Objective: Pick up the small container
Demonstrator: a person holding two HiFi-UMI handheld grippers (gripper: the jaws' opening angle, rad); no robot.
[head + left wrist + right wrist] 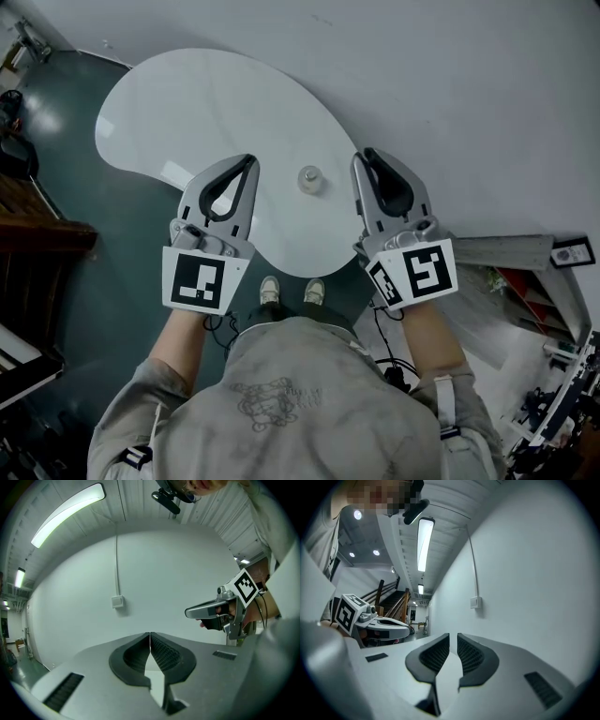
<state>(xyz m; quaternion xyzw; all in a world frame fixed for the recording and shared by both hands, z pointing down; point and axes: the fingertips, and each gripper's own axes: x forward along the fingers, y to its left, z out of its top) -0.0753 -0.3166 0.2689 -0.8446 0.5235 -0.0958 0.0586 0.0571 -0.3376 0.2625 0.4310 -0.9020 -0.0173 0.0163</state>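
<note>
Centrally, small container [310,179] on table [187,103], between left gripper [250,161] and right gripper [362,157], touching neither, fingers [164,656] of both closed, empty

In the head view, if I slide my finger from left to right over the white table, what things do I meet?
left gripper → small container → right gripper
</note>
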